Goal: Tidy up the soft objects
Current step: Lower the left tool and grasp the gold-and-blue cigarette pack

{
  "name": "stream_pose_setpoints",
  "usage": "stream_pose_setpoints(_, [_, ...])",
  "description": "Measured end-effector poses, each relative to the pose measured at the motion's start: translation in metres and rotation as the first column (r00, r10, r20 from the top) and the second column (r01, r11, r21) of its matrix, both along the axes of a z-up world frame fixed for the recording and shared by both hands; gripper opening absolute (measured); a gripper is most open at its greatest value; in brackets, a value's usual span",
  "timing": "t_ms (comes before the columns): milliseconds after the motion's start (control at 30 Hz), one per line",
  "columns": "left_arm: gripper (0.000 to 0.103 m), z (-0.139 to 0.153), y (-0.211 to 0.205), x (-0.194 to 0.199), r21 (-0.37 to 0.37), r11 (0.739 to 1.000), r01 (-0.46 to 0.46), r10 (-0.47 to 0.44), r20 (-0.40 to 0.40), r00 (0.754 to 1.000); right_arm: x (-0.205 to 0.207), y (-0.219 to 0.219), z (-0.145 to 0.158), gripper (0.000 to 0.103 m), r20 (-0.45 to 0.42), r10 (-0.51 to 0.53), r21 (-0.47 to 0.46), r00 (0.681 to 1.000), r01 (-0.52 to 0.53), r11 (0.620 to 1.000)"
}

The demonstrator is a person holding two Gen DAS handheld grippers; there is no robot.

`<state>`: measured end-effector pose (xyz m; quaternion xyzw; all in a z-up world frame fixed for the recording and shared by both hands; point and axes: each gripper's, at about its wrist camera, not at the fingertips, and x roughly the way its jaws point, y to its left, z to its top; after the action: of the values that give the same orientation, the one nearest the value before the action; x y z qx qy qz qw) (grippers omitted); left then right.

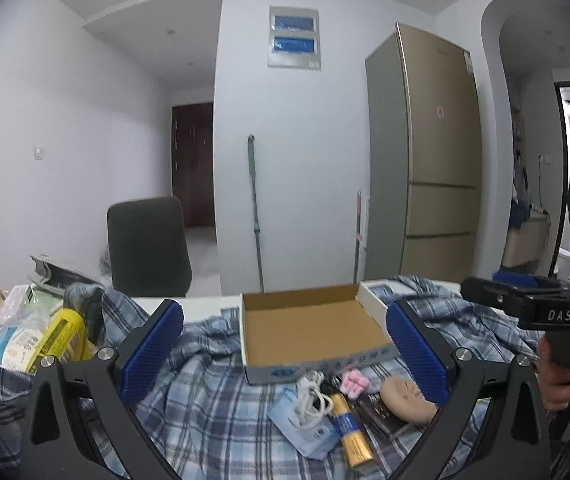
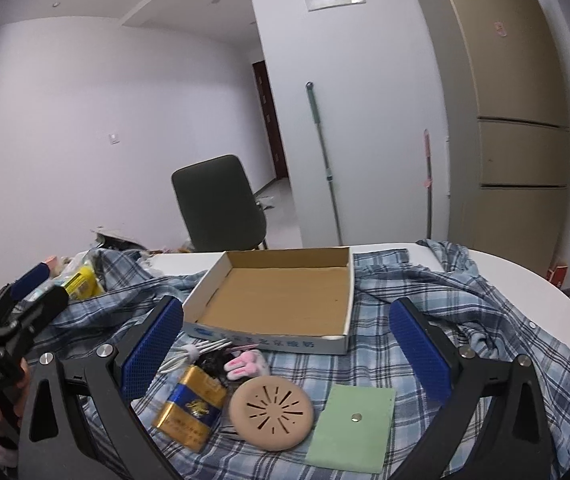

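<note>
Hovering wide open and empty above a plaid shirt (image 2: pixel 437 292) spread over the white desk (image 2: pixel 533 276): left hand-held gripper (image 1: pixel 285 350) and right hand-held gripper (image 2: pixel 285 350). Lying on the shirt just before an empty cardboard box (image 2: pixel 281 300): round beige pad (image 2: pixel 272 418), green cloth square (image 2: pixel 355 426), pink plush bunny (image 2: pixel 245 364), gold-and-blue pack (image 2: pixel 191 410), coiled white cable (image 2: pixel 193 354). Lying beside them in the left wrist view: pale blue tissue pack (image 1: pixel 307 428).

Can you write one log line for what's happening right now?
left gripper: open, empty | right gripper: open, empty | box: empty | small items by box, on shirt
</note>
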<state>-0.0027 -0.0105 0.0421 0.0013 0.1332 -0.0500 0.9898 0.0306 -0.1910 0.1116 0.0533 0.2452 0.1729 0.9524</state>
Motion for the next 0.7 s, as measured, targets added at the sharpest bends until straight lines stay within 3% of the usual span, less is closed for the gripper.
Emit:
stream_pose_setpoints(67, [0.092,-0.003,-0.004,0.002,-0.014,1.0,0.016,-0.016,-0.051,0.999,0.0,0.002,-0.003,0.103,0.001,0.0,-0.022,1.0,0.0,1.0])
stream_pose_setpoints(300, [0.083,-0.027,-0.015,0.017,-0.025,1.0,0.009,-0.014,-0.213,0.977,0.003,0.005,-0.023,0.103,-0.065,-0.021,-0.073,0.998,0.016,0.997])
stream_pose_setpoints(433, [0.072,-0.05,-0.024,0.031,-0.049,0.998,0.031,-0.046,-0.342,0.938,0.006,0.009,-0.034,0.103,-0.085,-0.026,-0.117,0.996,0.016,0.993])
stream_pose_setpoints(567, [0.067,-0.061,-0.033,0.03,-0.069,0.996,0.058,-0.081,-0.4,0.913,0.008,0.009,-0.04,0.103,-0.113,-0.019,-0.122,0.993,0.005,0.993])
stream_pose_setpoints(700, [0.058,-0.075,-0.039,0.039,-0.1,0.992,0.07,-0.111,-0.487,0.866,0.005,0.009,-0.042,0.103,-0.108,-0.018,-0.13,0.994,0.004,0.992])
